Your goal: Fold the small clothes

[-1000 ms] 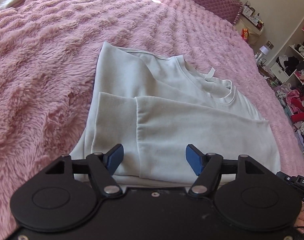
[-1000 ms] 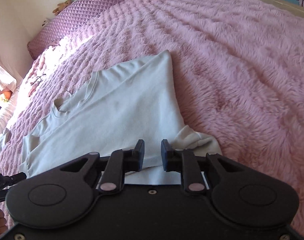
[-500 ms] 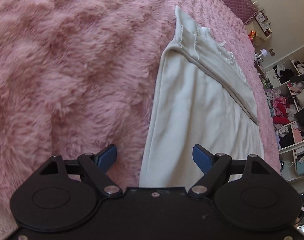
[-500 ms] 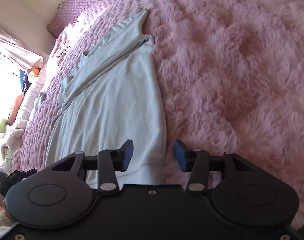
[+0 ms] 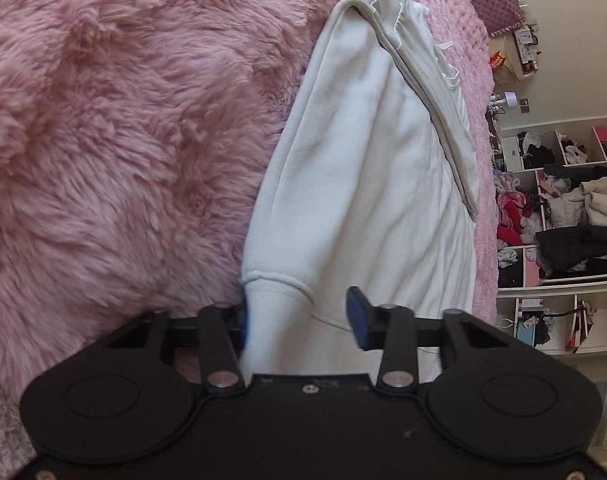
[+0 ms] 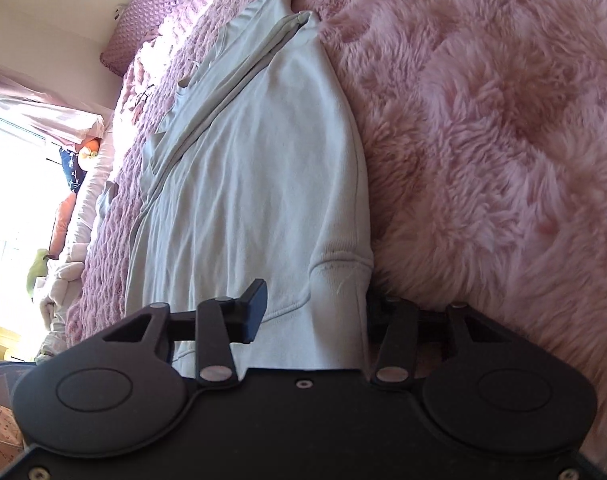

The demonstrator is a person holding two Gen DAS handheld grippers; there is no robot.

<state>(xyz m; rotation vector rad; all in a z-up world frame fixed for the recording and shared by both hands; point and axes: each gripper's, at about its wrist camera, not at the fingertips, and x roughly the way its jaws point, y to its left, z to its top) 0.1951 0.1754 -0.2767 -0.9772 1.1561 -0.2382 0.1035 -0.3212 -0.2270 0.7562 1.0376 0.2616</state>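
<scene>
A pale grey-white sweatshirt (image 5: 363, 180) lies folded lengthwise on a fluffy pink blanket (image 5: 123, 140), stretching away from both cameras. In the left wrist view my left gripper (image 5: 299, 316) straddles the near left hem corner. Its blue fingers (image 5: 357, 312) stand apart with the ribbed hem between them, and the jaws are closing. In the right wrist view the sweatshirt (image 6: 255, 180) runs up the frame, and my right gripper (image 6: 313, 312) straddles the near right hem corner. Its left finger (image 6: 255, 308) shows, the other is hidden behind the cloth, and its jaws are closing.
The pink blanket (image 6: 483, 140) covers the bed around the garment. Open shelves (image 5: 563, 208) crammed with clothes stand beyond the bed's right side. A quilted purple pillow (image 6: 143, 20) lies at the bed's far end, and a bright window (image 6: 7, 160) is on the left.
Both grippers swung from the sweatshirt's long side to its hem end and dropped closer. Each hem corner now sits between the fingers. The right fingers spread wider.
</scene>
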